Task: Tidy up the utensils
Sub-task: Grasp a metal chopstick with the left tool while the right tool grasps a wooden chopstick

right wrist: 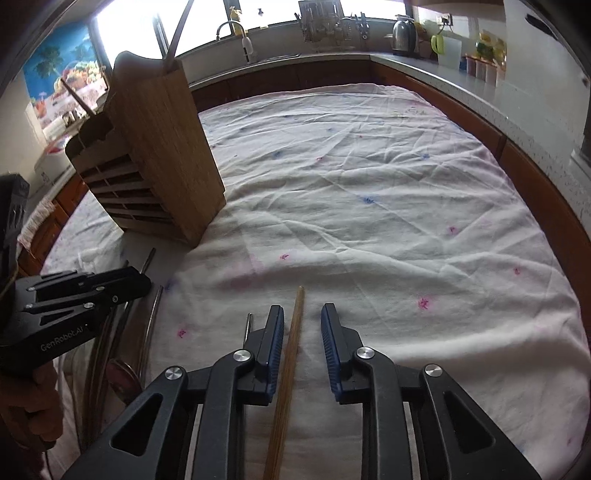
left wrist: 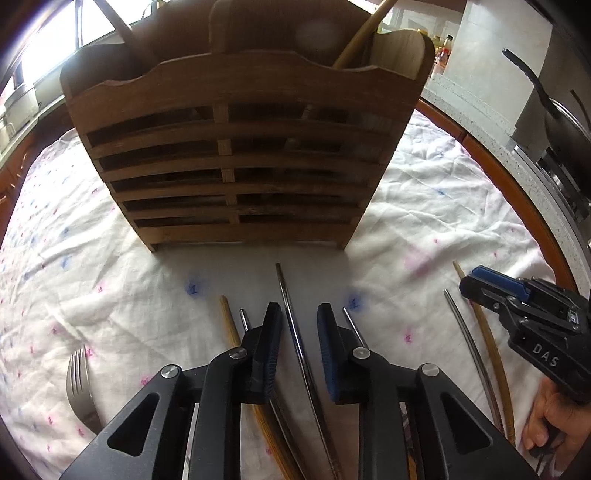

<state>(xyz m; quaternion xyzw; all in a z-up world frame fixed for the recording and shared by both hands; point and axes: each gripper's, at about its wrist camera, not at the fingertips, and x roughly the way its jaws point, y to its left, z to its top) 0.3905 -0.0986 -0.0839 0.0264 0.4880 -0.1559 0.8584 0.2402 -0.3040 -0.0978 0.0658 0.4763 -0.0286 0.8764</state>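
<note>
A slatted wooden utensil holder point(left wrist: 236, 155) point(right wrist: 147, 158) stands on the clothed table with sticks poking out of its top. Below it my left gripper point(left wrist: 299, 332) straddles a slim metal utensil handle point(left wrist: 291, 314) lying on the cloth. Its pads stand apart from the handle, so it is open. My right gripper point(right wrist: 301, 332) point(left wrist: 471, 284) is open around a wooden chopstick point(right wrist: 291, 350), which lies nearer its left pad. A wooden chopstick point(left wrist: 229, 332), metal chopsticks point(left wrist: 243, 317) and a fork point(left wrist: 79, 384) lie beside the left gripper point(right wrist: 142, 284).
More metal point(left wrist: 469, 339) and wooden point(left wrist: 491, 350) sticks lie by the right gripper. A spoon bowl point(right wrist: 123, 376) shows under the left gripper. The white dotted tablecloth point(right wrist: 369, 184) stretches to the right. Kitchen counter point(right wrist: 424, 62), sink tap and kettle point(right wrist: 404, 35) lie behind.
</note>
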